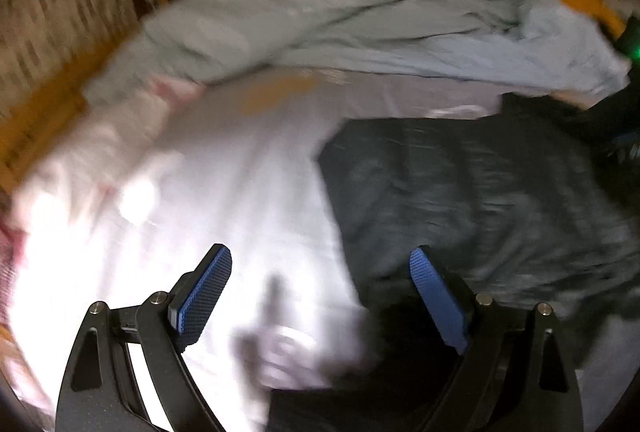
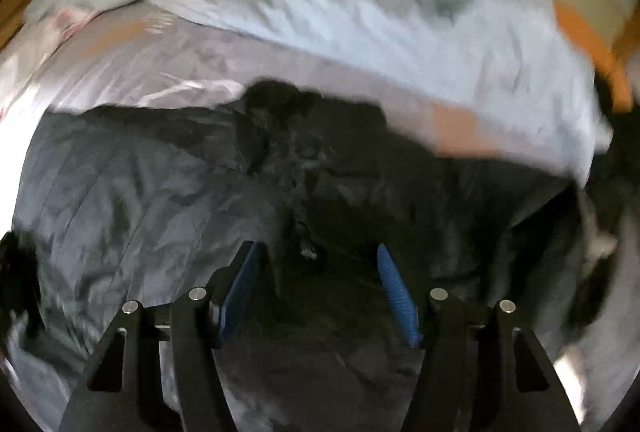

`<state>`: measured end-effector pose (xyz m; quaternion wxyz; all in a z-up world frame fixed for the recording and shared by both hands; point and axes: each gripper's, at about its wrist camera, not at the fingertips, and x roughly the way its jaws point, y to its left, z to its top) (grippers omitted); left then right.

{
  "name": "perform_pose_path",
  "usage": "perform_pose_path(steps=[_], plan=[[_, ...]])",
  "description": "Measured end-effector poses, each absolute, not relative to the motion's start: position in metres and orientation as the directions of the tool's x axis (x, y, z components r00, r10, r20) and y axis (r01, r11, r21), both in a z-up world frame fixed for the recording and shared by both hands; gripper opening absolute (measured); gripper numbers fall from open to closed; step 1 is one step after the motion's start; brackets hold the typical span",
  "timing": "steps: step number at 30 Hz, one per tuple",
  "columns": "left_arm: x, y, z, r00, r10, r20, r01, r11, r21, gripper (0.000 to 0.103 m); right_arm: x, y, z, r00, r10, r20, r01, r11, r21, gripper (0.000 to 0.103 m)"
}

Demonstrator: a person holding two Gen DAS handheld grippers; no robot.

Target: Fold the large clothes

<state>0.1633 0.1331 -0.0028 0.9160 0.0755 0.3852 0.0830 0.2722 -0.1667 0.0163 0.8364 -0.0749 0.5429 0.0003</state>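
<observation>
**Ana:** Nearest the left wrist camera, the left gripper (image 1: 320,264) has its two blue pads spread wide with nothing between them. It hangs over the seam where a dark garment (image 1: 480,200) meets the brightly lit white sheet (image 1: 200,200).

**Ben:** And the other hand?

**Ana:** The right gripper (image 2: 316,256) points steeply down at that dark garment (image 2: 140,200), which lies spread across the bed. Its jaws stand apart and empty; no cloth is pinched.

**Ben:** Why both over the same piece?

**Ana:** My guess is that each hand is lining up to take an edge, since a large piece needs two holds to fold evenly.

**Ben:** Anything else on the bed?

**Ana:** A pale blue-grey heap of cloth (image 1: 360,12) is bunched along the far side, probably pushed aside to leave room. A woven basket (image 1: 60,12) stands beyond the bed. Both views are blurred, so finer detail is lost.
</observation>
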Motion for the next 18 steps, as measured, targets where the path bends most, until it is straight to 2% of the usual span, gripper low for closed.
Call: perform_pose_path(steps=[1,3,5,8,12,15,18], plan=[[0.163,0.134,-0.001,0.69,0.219,-0.689,-0.098,0.973,0.211,0.09,0.274,-0.17,0.015,0.416,-0.081,-0.906,-0.054,0.992,-0.114,0.058],[0.161,0.138,0.006,0.695,0.187,-0.695,-0.095,0.981,0.169,0.09,0.276,-0.168,0.015,0.438,-0.097,-0.894,-0.068,0.988,-0.141,0.011],[0.156,0.139,0.017,0.703,0.151,-0.696,-0.086,0.988,0.127,0.09,0.264,-0.154,0.029,0.516,-0.149,-0.844,-0.09,0.97,-0.226,0.01],[0.146,0.141,0.033,0.732,0.125,-0.67,-0.064,0.991,0.114,0.09,0.239,-0.135,0.071,0.583,0.059,-0.81,-0.171,0.984,-0.052,0.01],[0.14,0.139,0.04,0.761,0.241,-0.602,-0.116,0.964,0.239,0.09,0.21,-0.088,0.115,0.584,0.306,-0.752,-0.332,0.935,0.122,0.01],[0.139,0.14,0.039,0.759,0.266,-0.594,-0.115,0.953,0.28,0.09,0.209,-0.056,0.113,0.526,0.395,-0.753,-0.377,0.902,0.21,0.01],[0.138,0.145,0.039,0.762,0.235,-0.603,-0.115,0.966,0.23,0.09,0.207,-0.027,0.085,0.451,0.432,-0.781,-0.416,0.876,0.244,0.011]])
